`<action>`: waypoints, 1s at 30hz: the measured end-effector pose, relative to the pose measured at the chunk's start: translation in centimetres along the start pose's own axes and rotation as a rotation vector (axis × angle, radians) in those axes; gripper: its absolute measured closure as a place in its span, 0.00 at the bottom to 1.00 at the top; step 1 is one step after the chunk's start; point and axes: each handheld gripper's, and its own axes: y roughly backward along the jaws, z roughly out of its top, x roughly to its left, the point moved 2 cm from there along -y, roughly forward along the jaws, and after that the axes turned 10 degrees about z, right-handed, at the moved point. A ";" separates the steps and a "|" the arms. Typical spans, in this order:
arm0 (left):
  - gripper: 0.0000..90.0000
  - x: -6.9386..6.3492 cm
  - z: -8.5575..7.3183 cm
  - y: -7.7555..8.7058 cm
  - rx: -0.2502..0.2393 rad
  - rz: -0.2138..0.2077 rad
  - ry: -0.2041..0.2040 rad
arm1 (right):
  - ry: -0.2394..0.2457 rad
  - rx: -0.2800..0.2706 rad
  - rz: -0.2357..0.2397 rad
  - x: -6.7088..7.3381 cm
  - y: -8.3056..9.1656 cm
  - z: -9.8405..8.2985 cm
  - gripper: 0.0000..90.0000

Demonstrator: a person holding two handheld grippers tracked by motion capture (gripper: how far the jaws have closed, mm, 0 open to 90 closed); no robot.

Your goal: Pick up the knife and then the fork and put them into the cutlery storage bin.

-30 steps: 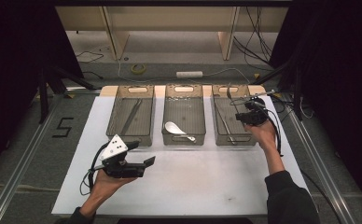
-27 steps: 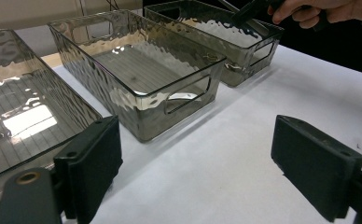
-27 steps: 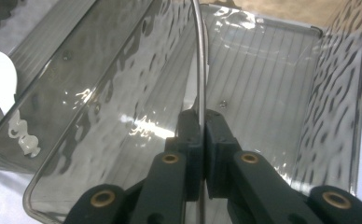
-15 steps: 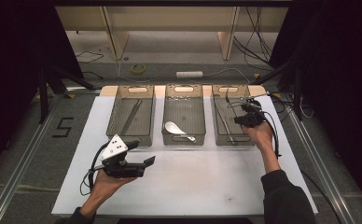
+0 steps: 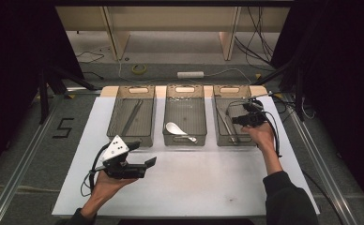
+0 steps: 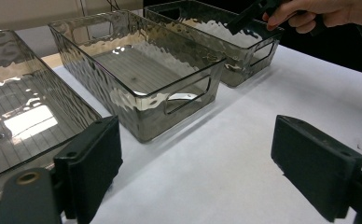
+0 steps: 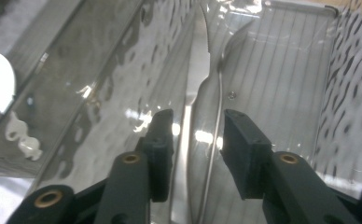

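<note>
While the person's right hand [image 5: 260, 133] reaches over the right-hand bin [image 5: 223, 96], the right gripper [image 7: 195, 133] points down into it, jaws parted by a narrow gap and closed on nothing. Straight ahead of those jaws, on the bin's ribbed floor, lies a metal knife [image 7: 191, 98], its blade running away from the gripper; whether the jaws touch it I cannot tell. Off to that gripper's left, through the clear wall, a white spoon [image 5: 178, 131] rests in the middle bin [image 5: 185, 89]. The left gripper [image 5: 140, 154] hangs low above the white table sheet [image 5: 194, 183], jaws spread wide and empty. Just ahead of it stands the left bin [image 5: 138, 89], holding a long dark utensil [image 5: 132, 116].
</note>
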 end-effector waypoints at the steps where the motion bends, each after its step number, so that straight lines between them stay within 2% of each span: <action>1: 0.17 0.0 0.0 0.0 -0.001 -0.001 0.000 | 0.000 -0.009 0.008 0.1 0.2 0.0 0.68; 3: 0.17 0.0 0.0 0.0 -0.001 -0.002 0.002 | 0.002 -0.028 0.025 0.4 0.6 -0.1 0.62; 7: 0.17 0.0 0.0 0.0 0.002 -0.004 0.003 | 0.037 -0.076 0.074 1.4 1.6 -0.4 0.54; 12: 0.17 0.1 0.0 -0.1 0.006 -0.009 0.008 | 0.080 -0.150 0.147 3.4 2.9 -1.1 0.43; 16: 0.17 0.1 0.0 -0.1 0.006 -0.012 0.011 | 0.115 -0.179 0.195 5.2 3.6 -2.2 0.37; 22: 0.17 0.1 0.0 -0.1 0.007 -0.012 0.012 | 0.162 -0.231 0.244 7.4 4.7 -4.0 0.33; 30: 0.17 0.1 0.0 -0.1 0.007 -0.011 0.013 | 0.204 -0.277 0.304 9.3 6.0 -6.3 0.32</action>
